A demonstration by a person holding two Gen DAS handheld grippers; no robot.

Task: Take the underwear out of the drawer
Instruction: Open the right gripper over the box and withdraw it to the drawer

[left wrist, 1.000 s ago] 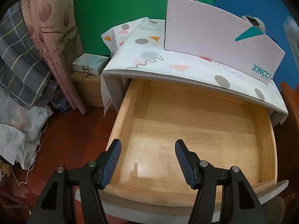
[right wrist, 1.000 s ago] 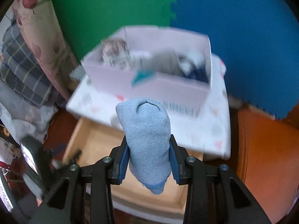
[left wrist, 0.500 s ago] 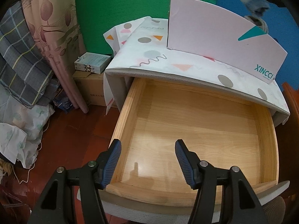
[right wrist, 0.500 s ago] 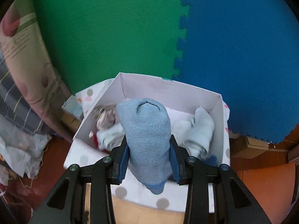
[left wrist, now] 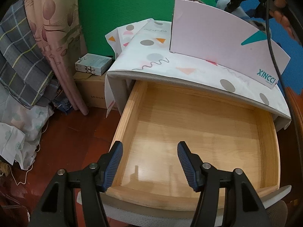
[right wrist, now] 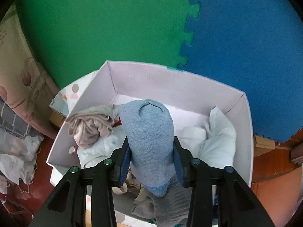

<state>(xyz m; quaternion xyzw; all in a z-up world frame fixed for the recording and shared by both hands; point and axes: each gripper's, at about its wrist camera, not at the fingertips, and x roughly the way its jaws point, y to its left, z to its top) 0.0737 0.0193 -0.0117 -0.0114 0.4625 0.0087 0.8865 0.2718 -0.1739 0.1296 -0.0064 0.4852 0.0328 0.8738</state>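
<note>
A rolled light-blue underwear (right wrist: 149, 132) stands upright between the pads of my right gripper (right wrist: 151, 147). Its jaws are opening, but the pads still touch the cloth. The roll hangs over the white cardboard box (right wrist: 151, 77), which holds a beige garment (right wrist: 90, 124), white garments (right wrist: 217, 138) and a grey one (right wrist: 166, 204). My left gripper (left wrist: 149, 149) hangs open and holds nothing, above the front of the pulled-out wooden drawer (left wrist: 128, 124). The drawer's visible floor is bare. The same box (left wrist: 217, 37) stands on the cabinet top above the drawer.
A patterned cloth (left wrist: 151, 56) covers the cabinet top. Curtains and a plaid cloth (left wrist: 28, 56) hang at the left, with cardboard boxes (left wrist: 92, 66) on the floor beside the cabinet. Green and blue foam mats (right wrist: 113, 28) line the wall. A hand (left wrist: 280, 1) shows at the top right.
My right gripper has carried the blue underwear from above the drawer to over the white box, and its jaws have widened slightly. The left gripper has stayed still.
</note>
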